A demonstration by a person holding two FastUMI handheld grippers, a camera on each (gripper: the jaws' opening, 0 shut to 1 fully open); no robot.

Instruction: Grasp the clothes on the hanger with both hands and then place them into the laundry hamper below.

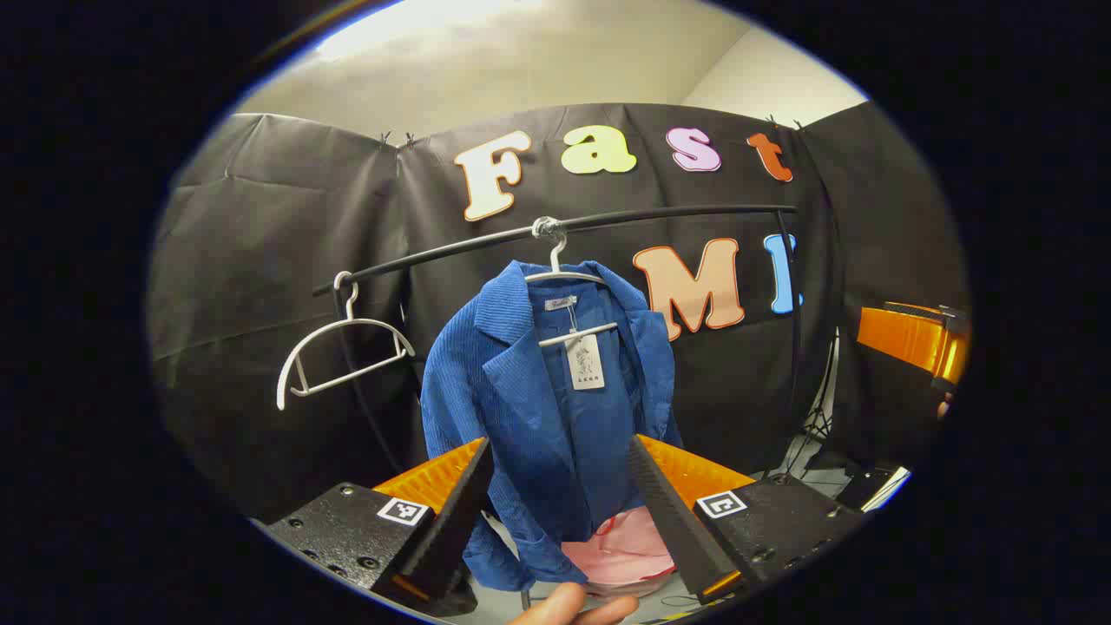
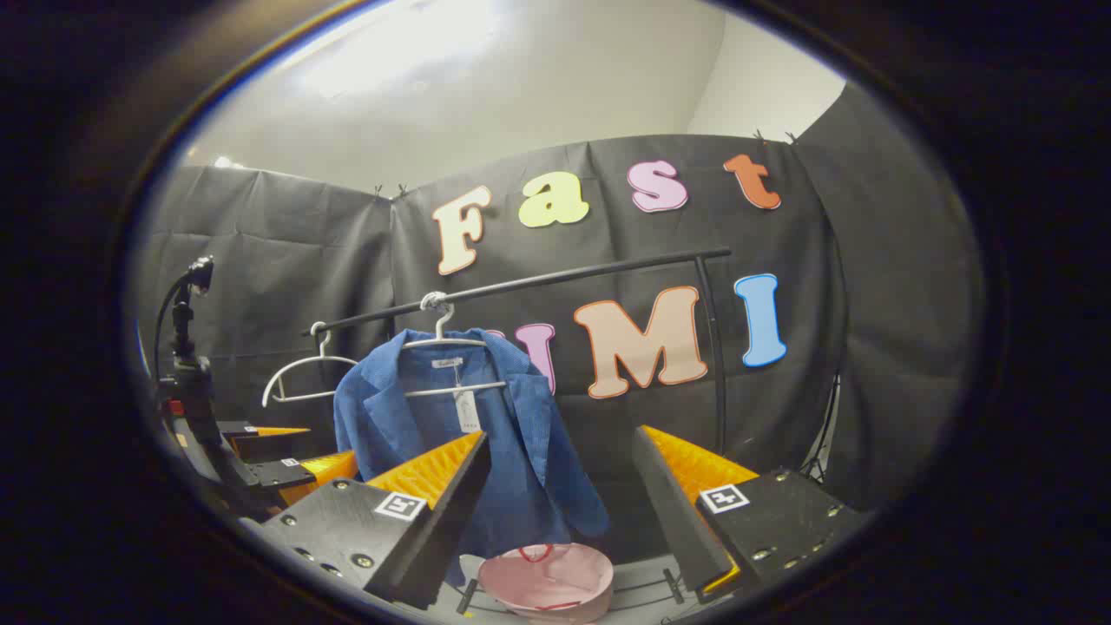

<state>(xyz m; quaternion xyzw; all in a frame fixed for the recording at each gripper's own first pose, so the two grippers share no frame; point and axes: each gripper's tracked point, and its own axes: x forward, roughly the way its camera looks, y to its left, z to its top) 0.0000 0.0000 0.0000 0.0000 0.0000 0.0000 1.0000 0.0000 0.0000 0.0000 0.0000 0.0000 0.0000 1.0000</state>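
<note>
Left gripper view: left gripper (image 1: 560, 503) open, empty, facing blue jacket (image 1: 547, 417) hung on rail (image 1: 608, 221); pink hamper (image 1: 621, 555) directly below. Right gripper view: right gripper (image 2: 560, 512) open, empty, jacket left of centre; spare hanger (image 2: 299, 378) beside.

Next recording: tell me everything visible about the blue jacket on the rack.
The blue jacket looks like ribbed, corduroy-like cloth, with a wide lapel collar and a paper tag at the neck. It hangs open-fronted on a white hanger hooked over the black rail, sleeves drooping. Its hem hangs above the pink hamper. Neither tongs touches it; both stand open in front.
</note>
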